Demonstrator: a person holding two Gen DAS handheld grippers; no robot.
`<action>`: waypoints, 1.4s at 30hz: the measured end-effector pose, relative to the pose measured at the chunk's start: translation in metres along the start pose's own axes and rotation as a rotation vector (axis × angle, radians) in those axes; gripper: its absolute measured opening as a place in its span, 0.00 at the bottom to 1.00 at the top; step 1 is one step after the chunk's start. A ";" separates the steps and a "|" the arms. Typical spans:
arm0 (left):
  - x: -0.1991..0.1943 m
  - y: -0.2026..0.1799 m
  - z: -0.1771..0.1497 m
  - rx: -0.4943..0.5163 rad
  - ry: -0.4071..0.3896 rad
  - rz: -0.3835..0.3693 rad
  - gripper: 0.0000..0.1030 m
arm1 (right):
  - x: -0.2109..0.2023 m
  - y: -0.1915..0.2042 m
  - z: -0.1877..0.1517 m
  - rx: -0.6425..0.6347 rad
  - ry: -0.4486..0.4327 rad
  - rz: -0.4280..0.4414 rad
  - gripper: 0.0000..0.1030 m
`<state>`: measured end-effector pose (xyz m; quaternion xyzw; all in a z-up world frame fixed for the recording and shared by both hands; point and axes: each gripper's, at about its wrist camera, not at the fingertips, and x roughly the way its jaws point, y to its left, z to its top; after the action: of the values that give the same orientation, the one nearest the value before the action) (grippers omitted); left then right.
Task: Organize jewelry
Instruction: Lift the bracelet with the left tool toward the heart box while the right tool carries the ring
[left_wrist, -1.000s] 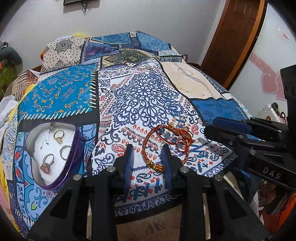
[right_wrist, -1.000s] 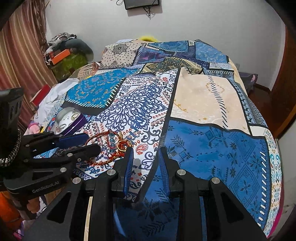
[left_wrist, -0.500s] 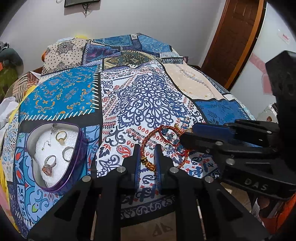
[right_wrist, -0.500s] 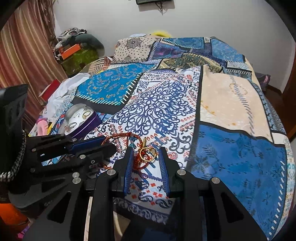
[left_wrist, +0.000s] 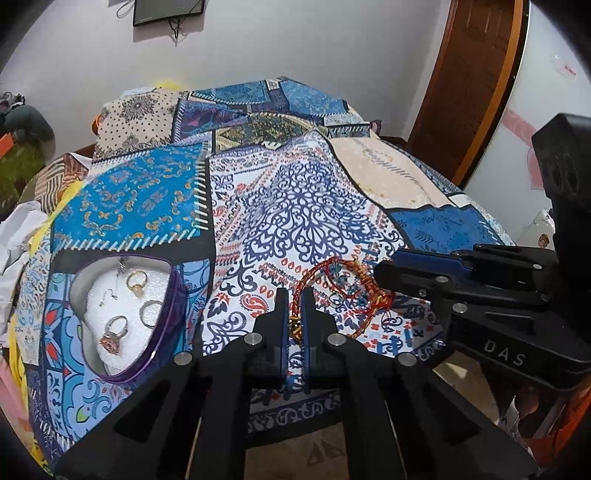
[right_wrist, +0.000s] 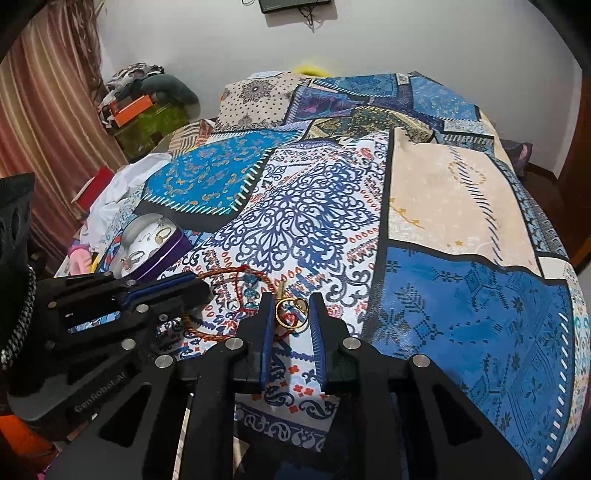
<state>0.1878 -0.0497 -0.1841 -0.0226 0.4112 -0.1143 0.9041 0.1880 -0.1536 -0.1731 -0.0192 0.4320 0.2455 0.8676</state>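
A red and gold braided bracelet (left_wrist: 308, 280) lies on the patterned bedspread in a tangle with red threads and a gold ring (right_wrist: 291, 314). My left gripper (left_wrist: 294, 295) is shut on the bracelet's near gold end. My right gripper (right_wrist: 291, 304) is open, its fingers on either side of the gold ring; it also shows in the left wrist view (left_wrist: 384, 267). A purple heart-shaped box (left_wrist: 168, 325) with white foam holds several rings and shows at the left, also in the right wrist view (right_wrist: 170, 251).
The bed's near edge runs just under both grippers. Clothes and an orange box (right_wrist: 129, 110) are piled beside the bed at the left. A wooden door (left_wrist: 469, 81) stands at the right.
My left gripper moved forward and closed on the bracelet's gold end. My right gripper moved left and forward until its open fingers straddled the gold ring.
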 end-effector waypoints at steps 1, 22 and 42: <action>-0.003 0.000 0.001 0.001 -0.007 0.000 0.04 | -0.003 -0.001 0.000 0.002 -0.005 -0.002 0.16; -0.093 -0.001 0.015 0.006 -0.200 0.014 0.04 | -0.061 0.026 0.014 -0.032 -0.146 -0.027 0.16; -0.128 0.079 -0.001 -0.111 -0.259 0.120 0.04 | -0.060 0.094 0.042 -0.123 -0.215 0.041 0.16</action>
<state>0.1206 0.0556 -0.1011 -0.0623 0.2974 -0.0334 0.9521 0.1477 -0.0854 -0.0845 -0.0369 0.3209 0.2900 0.9008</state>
